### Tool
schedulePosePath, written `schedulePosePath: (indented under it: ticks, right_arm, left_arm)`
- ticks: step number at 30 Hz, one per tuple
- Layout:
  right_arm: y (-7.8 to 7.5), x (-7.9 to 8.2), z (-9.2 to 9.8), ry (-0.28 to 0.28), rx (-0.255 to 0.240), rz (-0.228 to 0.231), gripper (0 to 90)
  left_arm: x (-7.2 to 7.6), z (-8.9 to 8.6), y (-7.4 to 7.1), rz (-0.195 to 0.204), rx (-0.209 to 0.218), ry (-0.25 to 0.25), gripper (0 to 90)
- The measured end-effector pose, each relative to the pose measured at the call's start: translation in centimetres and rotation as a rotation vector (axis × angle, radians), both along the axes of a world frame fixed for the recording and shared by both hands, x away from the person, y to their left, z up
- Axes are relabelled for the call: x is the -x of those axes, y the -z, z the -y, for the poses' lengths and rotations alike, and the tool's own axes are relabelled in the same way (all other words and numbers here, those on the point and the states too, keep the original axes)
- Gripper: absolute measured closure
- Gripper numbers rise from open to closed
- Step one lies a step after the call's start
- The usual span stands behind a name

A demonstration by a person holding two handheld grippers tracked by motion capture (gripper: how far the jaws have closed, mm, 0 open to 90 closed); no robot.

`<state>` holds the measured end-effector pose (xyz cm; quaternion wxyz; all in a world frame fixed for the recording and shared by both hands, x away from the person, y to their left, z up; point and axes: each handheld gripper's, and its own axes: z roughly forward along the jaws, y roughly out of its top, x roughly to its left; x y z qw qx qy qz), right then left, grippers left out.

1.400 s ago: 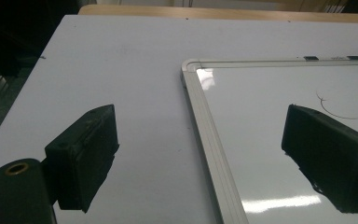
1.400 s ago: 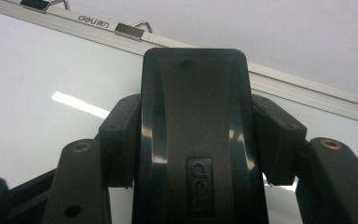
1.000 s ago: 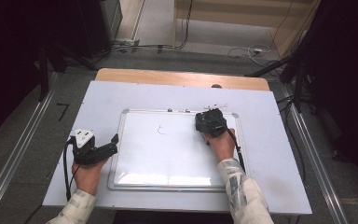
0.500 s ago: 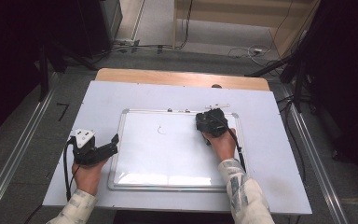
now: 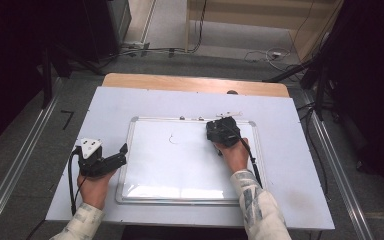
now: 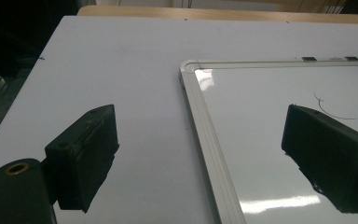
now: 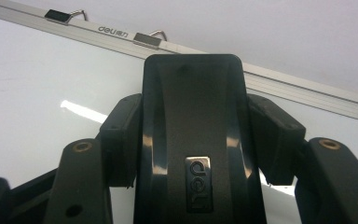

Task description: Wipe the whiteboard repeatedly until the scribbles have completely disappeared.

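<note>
A lab or recording studio is indicated, not a home. A white work table (image 5: 130, 102) is set on a grey floor (image 5: 30, 150), flanked by metal rails (image 5: 10, 180) on both sides. Loose cables (image 5: 260, 54) are seen trailing across the floor behind the table, beside dark stands (image 5: 320, 85) and black equipment (image 5: 100, 25) at the edges. Pale wooden panelling (image 5: 260, 12) is seen at the back. A whiteboard (image 5: 190, 170) is laid flat on the table as a test piece. No household furnishings are visible.

The black eraser (image 7: 193, 140) runs off the bottom edge between the claw's jaws, its underside hidden.
</note>
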<state>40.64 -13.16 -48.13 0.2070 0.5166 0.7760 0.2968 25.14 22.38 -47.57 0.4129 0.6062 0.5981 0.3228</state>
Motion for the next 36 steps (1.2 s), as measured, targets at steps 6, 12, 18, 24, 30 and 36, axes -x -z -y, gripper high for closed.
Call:
schedulePosePath:
  ticks: [6, 12, 18, 24, 30, 36]
  right_arm:
    - [0.1, 0.1, -1.1, -0.012, 0.0, 0.0, 39.7]
    - [0.2, 0.3, -2.5, -0.039, -0.002, 0.006, 39.7]
    - [0.2, 0.5, -4.5, -0.081, -0.002, 0.004, 39.7]
    - [0.3, 0.7, -6.6, -0.111, -0.001, 0.004, 39.8]
    - [0.3, 1.0, -8.2, -0.139, 0.002, 0.003, 39.7]
    - [0.4, 1.4, -10.0, -0.171, 0.002, 0.004, 39.7]
  left_arm:
    - [0.0, 0.0, 0.0, 0.001, 0.005, 0.0, 11.3]
    - [0.0, 0.0, 0.0, 0.001, 0.006, 0.001, 11.3]
    - [0.0, 0.0, 0.0, 0.003, 0.007, -0.002, 11.3]
    - [0.0, -0.1, -0.1, 0.003, 0.009, -0.001, 11.3]
    - [0.0, -0.2, -0.1, 0.001, 0.016, 0.001, 11.4]
    - [0.0, -0.2, -0.1, 0.001, 0.02, 0.0, 11.4]
